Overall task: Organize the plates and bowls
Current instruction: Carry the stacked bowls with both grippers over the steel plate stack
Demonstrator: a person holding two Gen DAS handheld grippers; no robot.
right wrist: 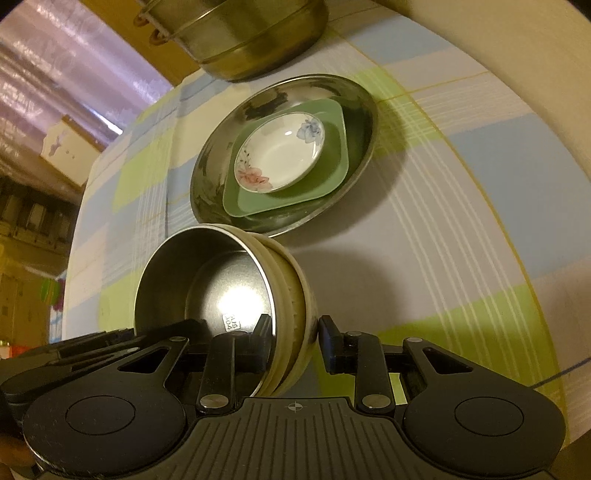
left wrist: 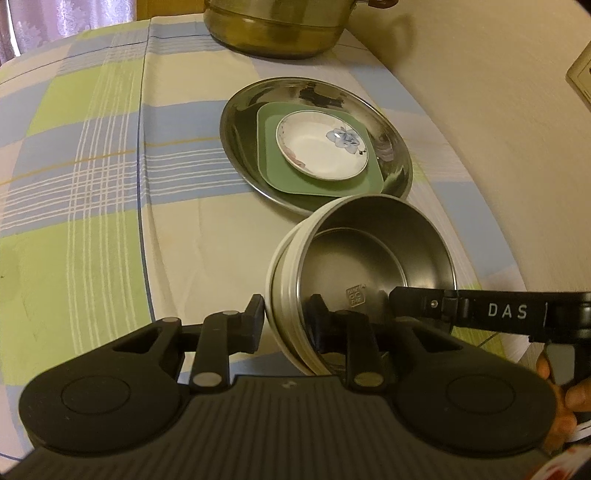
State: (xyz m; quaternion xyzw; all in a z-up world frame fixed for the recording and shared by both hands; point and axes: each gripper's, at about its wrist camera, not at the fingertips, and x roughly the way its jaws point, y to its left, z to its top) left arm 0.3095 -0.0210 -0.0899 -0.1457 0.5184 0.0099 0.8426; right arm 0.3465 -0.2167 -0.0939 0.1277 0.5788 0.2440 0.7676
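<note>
A steel bowl with a cream outer wall (left wrist: 369,258) is held tilted above the checked tablecloth. My left gripper (left wrist: 286,319) is shut on its rim, one finger inside and one outside. My right gripper (right wrist: 293,341) straddles the opposite rim of the same bowl (right wrist: 207,280); its right finger stands slightly off the wall. Beyond the bowl, a large steel plate (left wrist: 240,122) holds a green square plate (left wrist: 269,155) with a white floral saucer (left wrist: 317,147) on top. The stack also shows in the right wrist view: the steel plate (right wrist: 207,173), the green plate (right wrist: 332,173) and the saucer (right wrist: 280,155).
A big brass-coloured pot (left wrist: 277,29) stands at the table's far edge, also in the right wrist view (right wrist: 240,37). A cream wall (left wrist: 498,129) runs along the right side. The checked tablecloth (left wrist: 92,166) stretches to the left.
</note>
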